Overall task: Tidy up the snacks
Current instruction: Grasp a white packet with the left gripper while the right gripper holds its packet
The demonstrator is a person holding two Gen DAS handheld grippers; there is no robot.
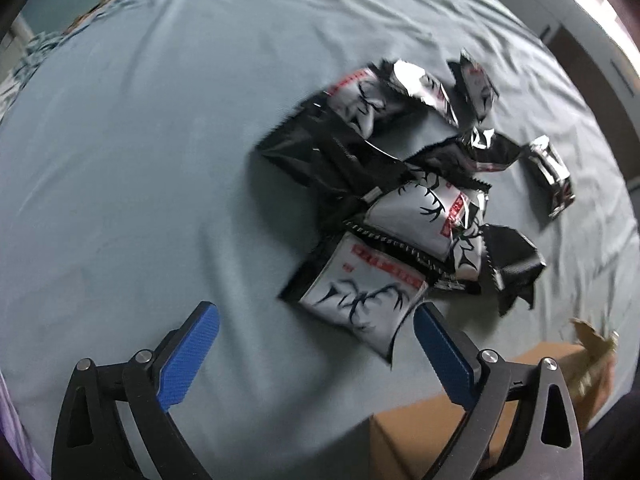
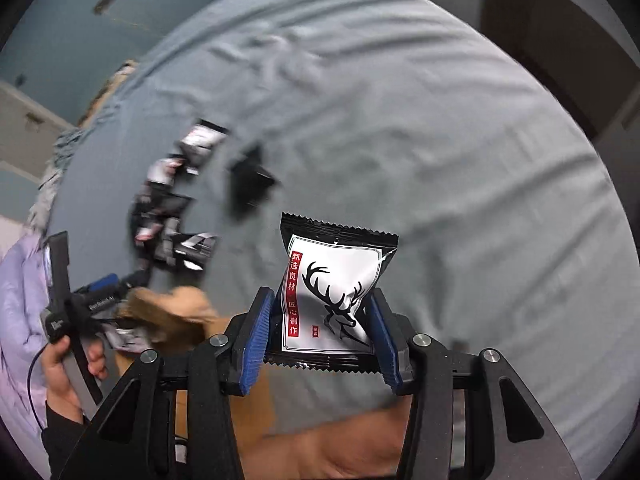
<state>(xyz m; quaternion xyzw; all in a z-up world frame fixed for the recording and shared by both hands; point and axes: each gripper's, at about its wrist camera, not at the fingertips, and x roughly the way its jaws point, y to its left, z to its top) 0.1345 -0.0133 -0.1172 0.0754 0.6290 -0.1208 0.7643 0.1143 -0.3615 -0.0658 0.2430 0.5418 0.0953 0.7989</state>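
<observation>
Snack packet [image 2: 334, 292]: white face, black antlered deer, red text strip, black serrated seams. My right tongs [image 2: 326, 334] clench it by both sides, lifted above grey bed sheet [image 2: 460, 168]. My left tongs [image 1: 316, 334] spread wide, empty, over the sheet; packet pile [image 1: 404, 184] at 1 o'clock, nearest packet beside right finger. Cardboard box [image 1: 432, 436] at 5 o'clock. Bare sheet toward 10 o'clock.

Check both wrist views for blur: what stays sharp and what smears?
Right wrist view: the held packet in the right gripper is crisp, while the bedsheet and the pile of packets smear. Left wrist view: mild blur on the packets; the open left gripper stays sharp.
</observation>
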